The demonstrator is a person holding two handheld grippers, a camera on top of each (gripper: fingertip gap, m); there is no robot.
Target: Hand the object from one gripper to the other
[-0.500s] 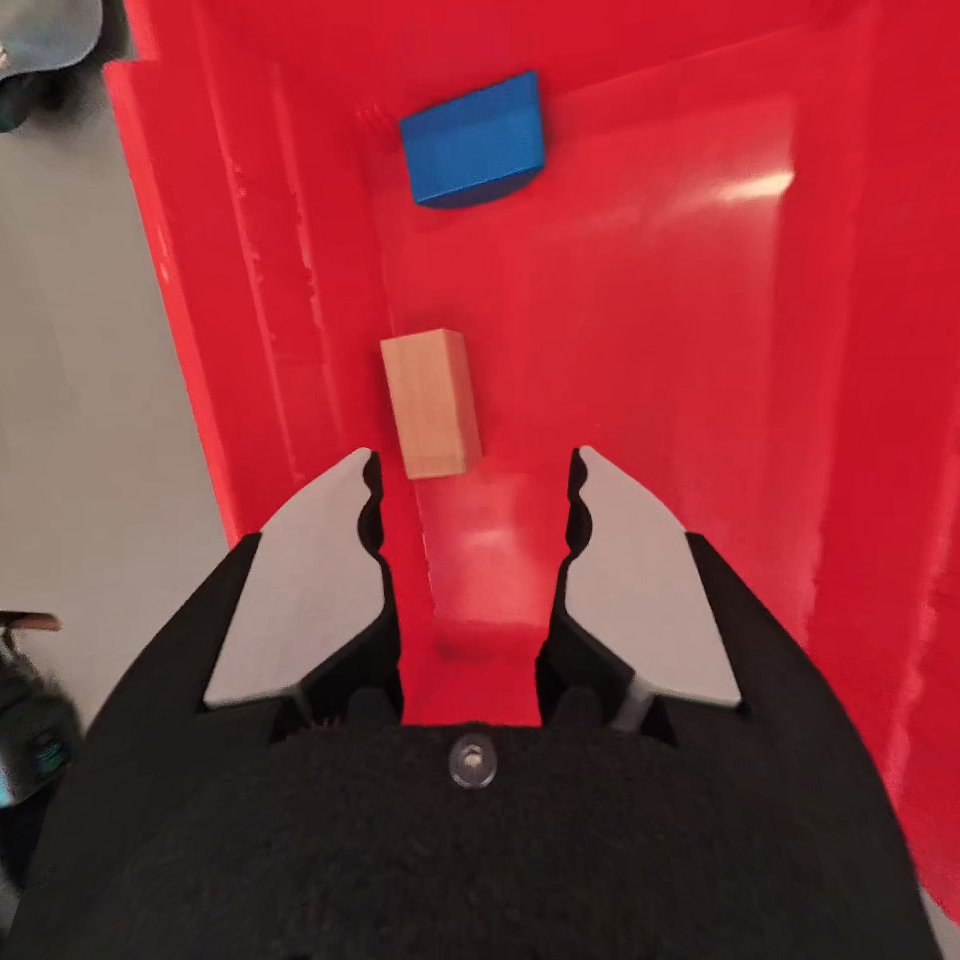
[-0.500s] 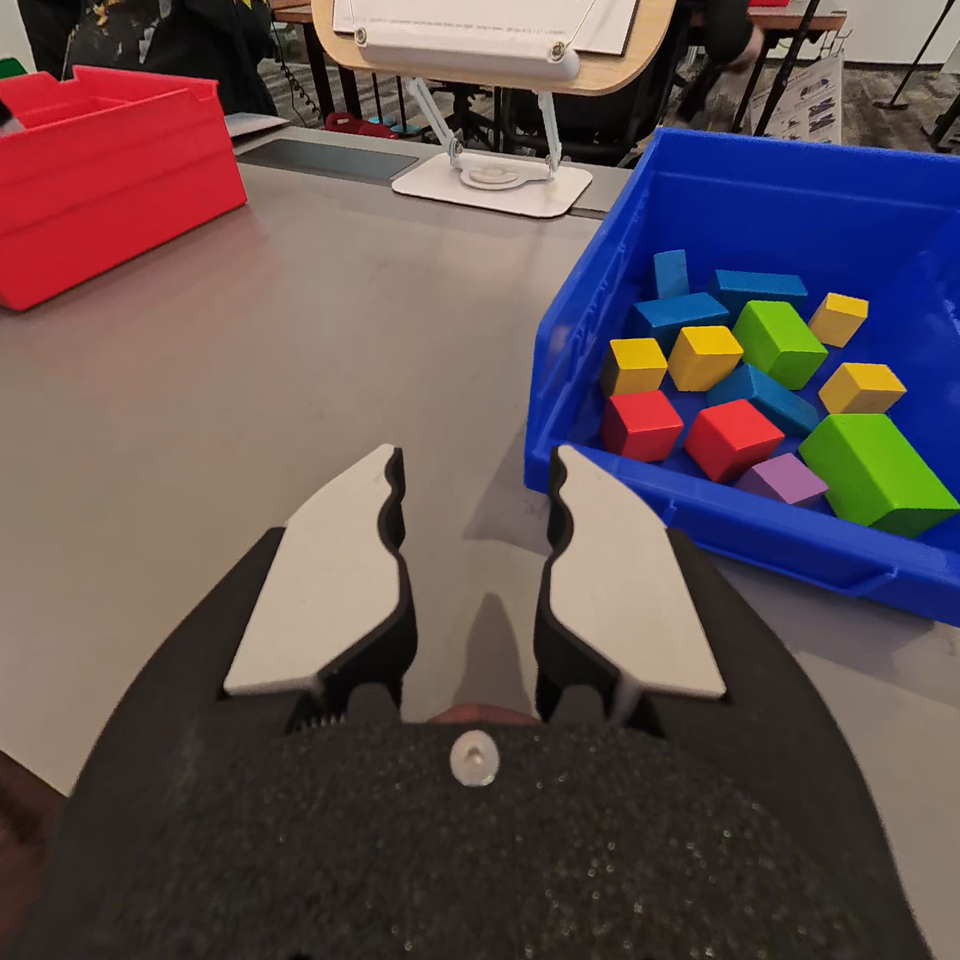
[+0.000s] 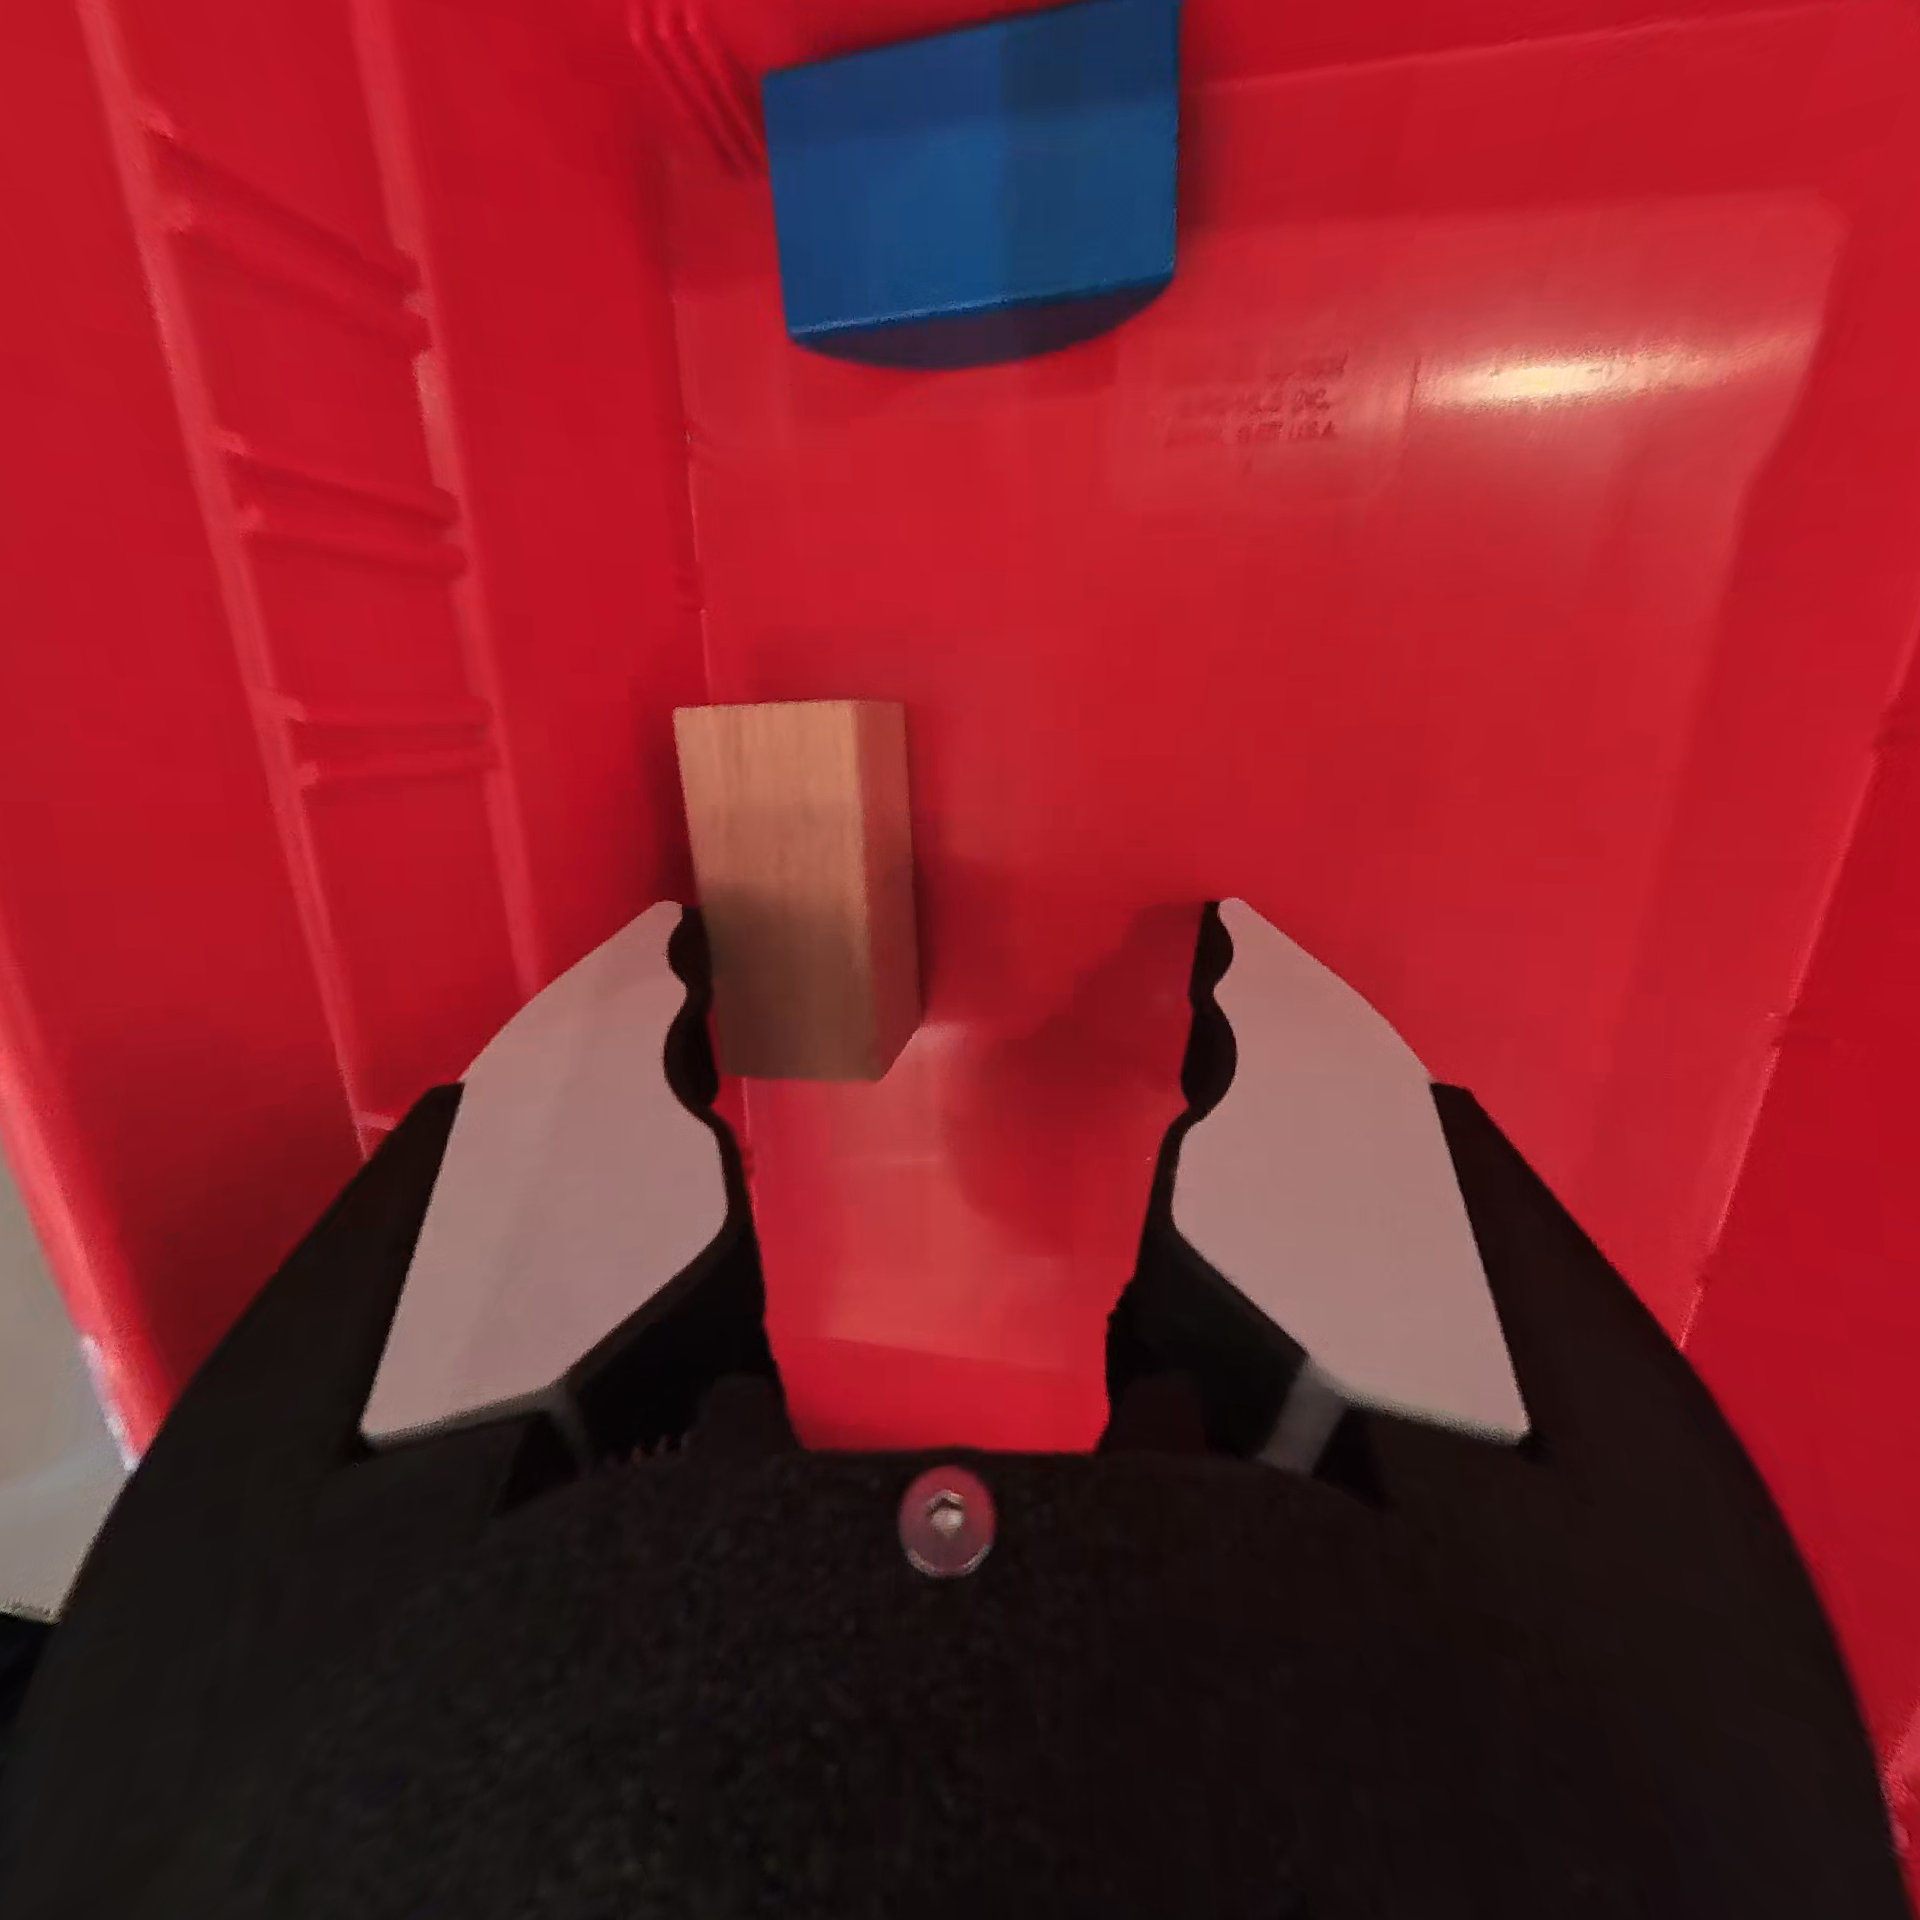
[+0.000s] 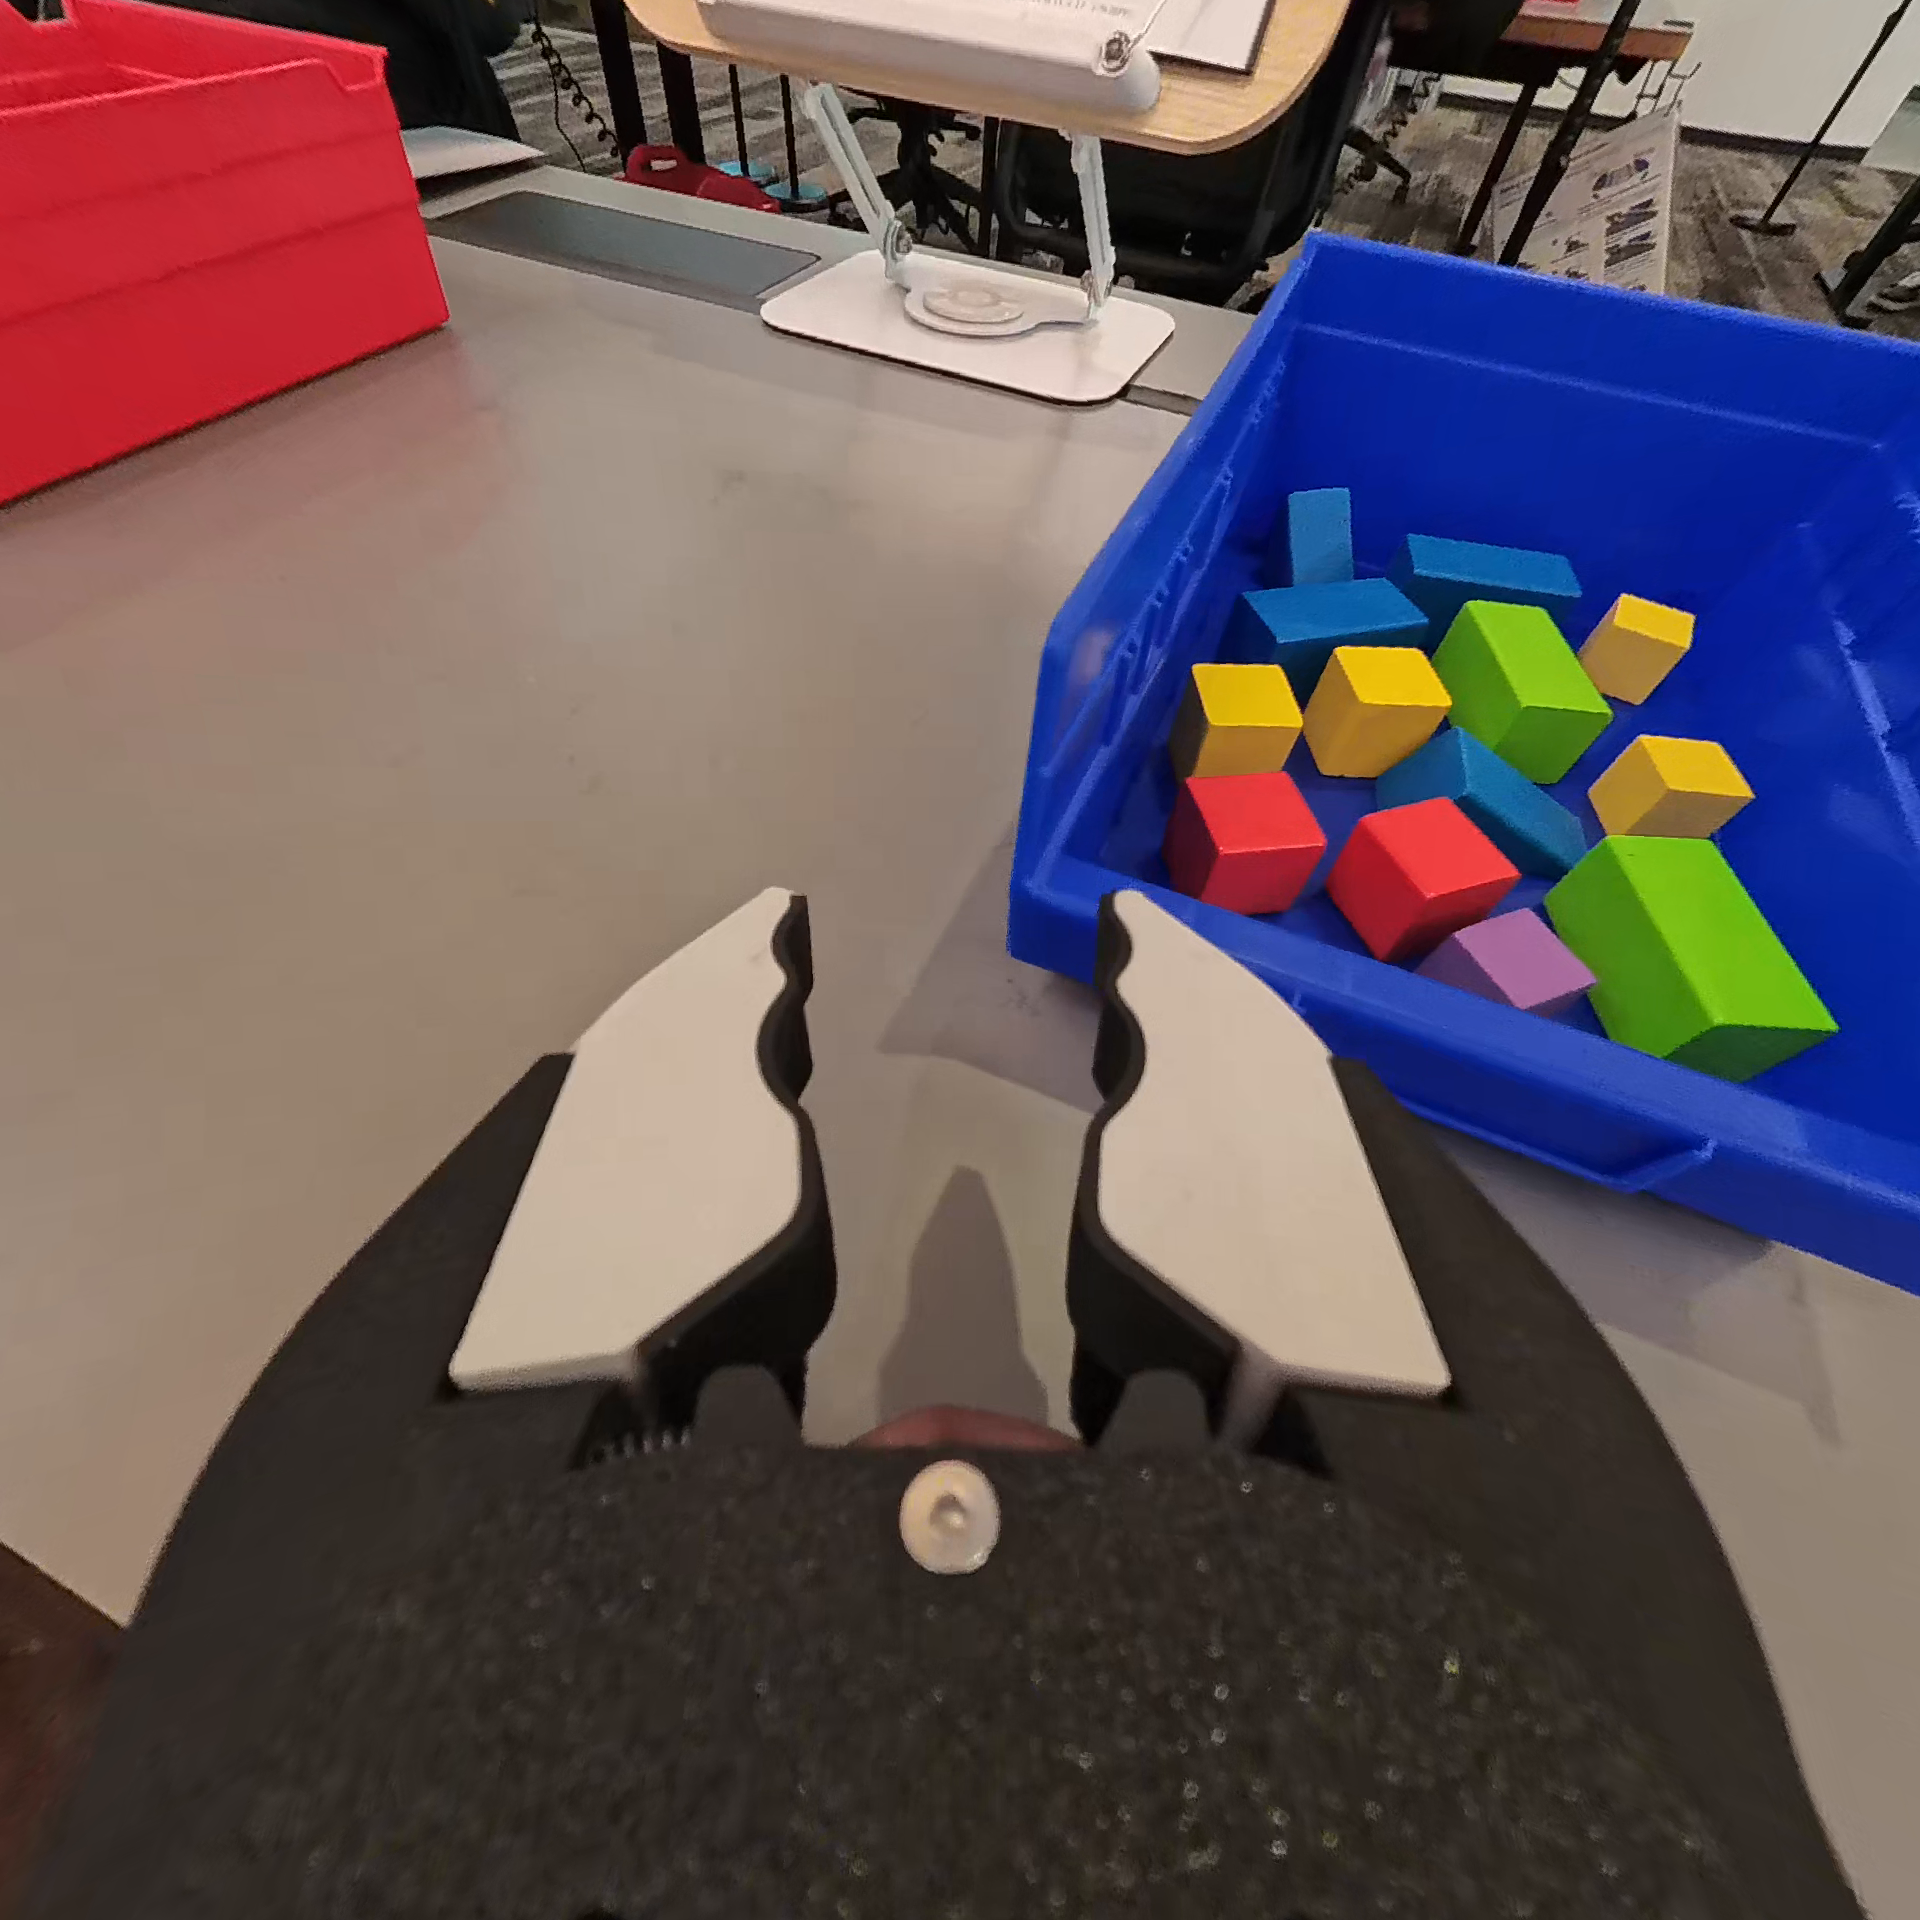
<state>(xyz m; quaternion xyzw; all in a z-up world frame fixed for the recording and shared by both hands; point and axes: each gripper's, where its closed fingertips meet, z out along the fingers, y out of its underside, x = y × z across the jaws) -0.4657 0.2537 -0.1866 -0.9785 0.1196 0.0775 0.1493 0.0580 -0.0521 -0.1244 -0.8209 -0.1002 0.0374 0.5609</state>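
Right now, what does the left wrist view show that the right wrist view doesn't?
Only the left wrist view shows the red bin's inside, with the wooden block beside the open left claw's left finger and a blue block farther in. Only the right wrist view shows the blue bin of coloured blocks, the grey table, a white stand and the open, empty right claw. Both show the red bin, seen from outside in the right view.

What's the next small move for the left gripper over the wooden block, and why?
Probably shift slightly left, then lower. The left gripper is open in the red bin, but the wooden block sits off-centre, against the left finger, with a wide gap to the other. Centring first should avoid knocking it.
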